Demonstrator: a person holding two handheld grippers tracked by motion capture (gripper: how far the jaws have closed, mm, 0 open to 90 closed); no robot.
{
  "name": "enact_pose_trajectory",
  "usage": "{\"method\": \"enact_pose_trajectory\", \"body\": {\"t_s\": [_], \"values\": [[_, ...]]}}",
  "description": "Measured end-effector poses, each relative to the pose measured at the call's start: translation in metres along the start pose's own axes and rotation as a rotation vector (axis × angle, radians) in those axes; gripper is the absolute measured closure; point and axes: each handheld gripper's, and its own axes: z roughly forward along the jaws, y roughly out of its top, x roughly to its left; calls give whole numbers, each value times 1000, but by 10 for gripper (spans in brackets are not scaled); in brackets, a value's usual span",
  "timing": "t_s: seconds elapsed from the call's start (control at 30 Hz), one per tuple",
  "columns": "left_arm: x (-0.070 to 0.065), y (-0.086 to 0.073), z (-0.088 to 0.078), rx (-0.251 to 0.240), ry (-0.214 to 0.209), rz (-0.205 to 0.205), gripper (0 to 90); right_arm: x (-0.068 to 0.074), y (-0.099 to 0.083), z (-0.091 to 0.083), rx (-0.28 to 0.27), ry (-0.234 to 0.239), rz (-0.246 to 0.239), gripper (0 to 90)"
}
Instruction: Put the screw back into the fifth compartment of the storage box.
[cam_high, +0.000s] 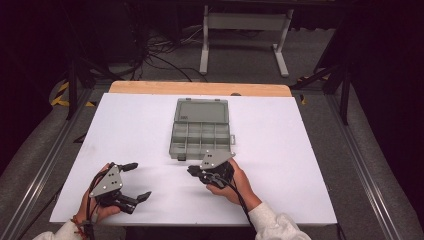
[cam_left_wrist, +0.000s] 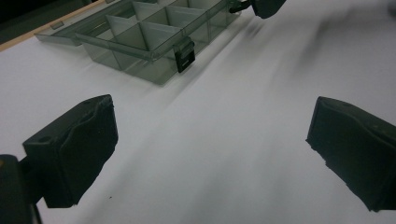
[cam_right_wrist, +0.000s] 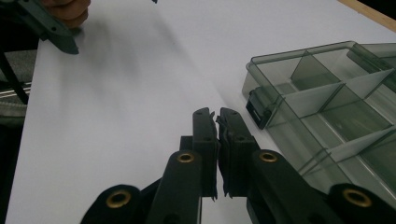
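From the high view, you have one box (cam_high: 201, 129) lying open near the middle of the white desk (cam_high: 130, 125), its lid folded flat toward the far side and its divided tray toward you. I count eight compartments, two rows of four, all of them looking empty. Your right claw (cam_high: 192, 171) sits just in front of the tray's near edge with its jaws together and nothing between them; your left claw (cam_high: 137, 181) is well apart from the box, jaws spread wide and holding nothing. In the left gripper view, the box (cam_left_wrist: 140, 35) shows as thin, smoky see-through plastic with one dark latch (cam_left_wrist: 185, 54) on its front wall. I judge it light and fairly stiff but smooth, so it will likely slide on the desk if you push it with one claw. The thin dividers and the hinge look like the parts most likely to crack, so leave those alone. In the right gripper view, the right claw (cam_right_wrist: 217, 116) is pressed together just beside the latch (cam_right_wrist: 258, 108) at the tray's corner. If you mean to close the box, take the lid by its far rim, and steady the tray by its outer wall; grip walls, not partitions.
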Motion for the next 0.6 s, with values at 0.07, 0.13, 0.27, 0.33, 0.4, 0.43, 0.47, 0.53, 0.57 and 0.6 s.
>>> {"method": "enact_pose_trajectory", "body": {"t_s": [0.07,0.13,0.27,0.33,0.4,0.43,0.47,0.53,0.57,0.6], "values": [[0,0,0,1,0,1,26,-2,4,4,-4,-4,-2,864],[0,0,0,0,-1,1,26,-3,7,7,-2,-5,-10,864],[1,0,0,1,0,5,26,-6,11,13,5,-10,-13,864],[0,0,0,2,1,4,27,-7,12,15,6,-11,-9,864],[0,0,0,4,1,4,26,-9,13,17,4,-12,-7,864],[0,0,0,4,0,5,27,-9,14,18,4,-15,-7,864],[0,0,0,4,1,4,26,-10,14,19,5,-17,-9,864],[0,0,0,2,2,2,27,-11,15,20,5,-21,-7,864],[0,0,0,2,1,2,27,-12,16,20,6,-21,-8,864],[0,0,0,2,1,2,27,-12,17,20,3,-22,-4,864]]}}
